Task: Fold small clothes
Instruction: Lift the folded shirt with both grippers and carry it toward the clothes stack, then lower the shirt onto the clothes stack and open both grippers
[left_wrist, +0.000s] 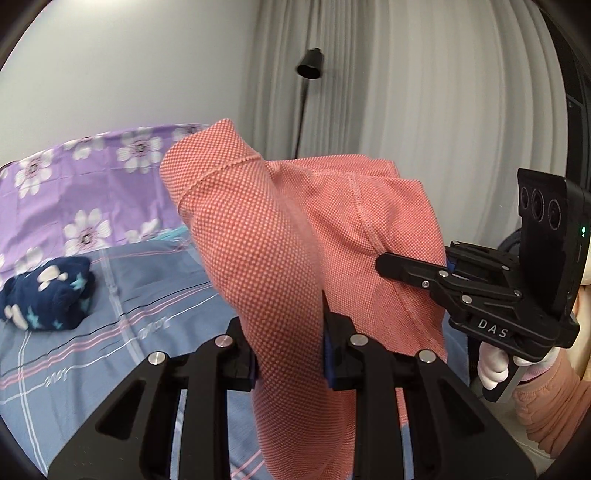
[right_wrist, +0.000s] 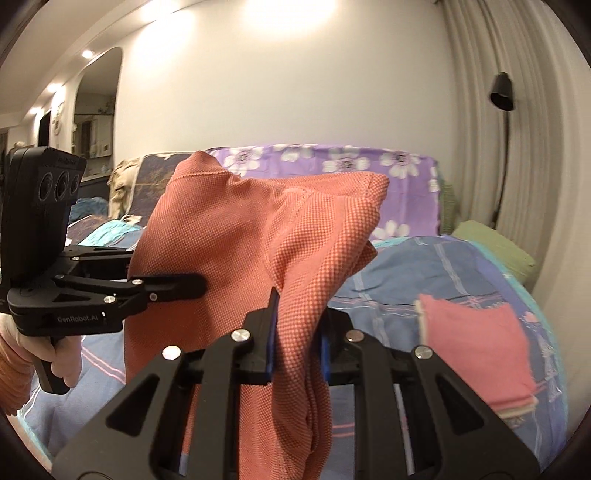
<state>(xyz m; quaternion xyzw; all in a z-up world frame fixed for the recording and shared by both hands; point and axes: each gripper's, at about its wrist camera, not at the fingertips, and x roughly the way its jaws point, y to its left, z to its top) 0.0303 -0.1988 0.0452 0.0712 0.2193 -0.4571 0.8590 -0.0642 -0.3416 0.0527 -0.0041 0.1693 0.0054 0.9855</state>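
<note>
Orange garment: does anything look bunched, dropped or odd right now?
Nothing damaged or dropped. The orange garment hangs bunched in the air between the left claw and right claw, both clamped on it, above the bed.

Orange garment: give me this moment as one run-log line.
phase: lift | left tool: shut on orange garment | right tool: shut on orange garment | garment: off the bed, hanging | folded: navy bundle, pink piece

Each wrist cam looks along own fingers, close on cloth (left_wrist: 295, 240); both share cloth, bed (right_wrist: 424, 280), opposite gripper.
</note>
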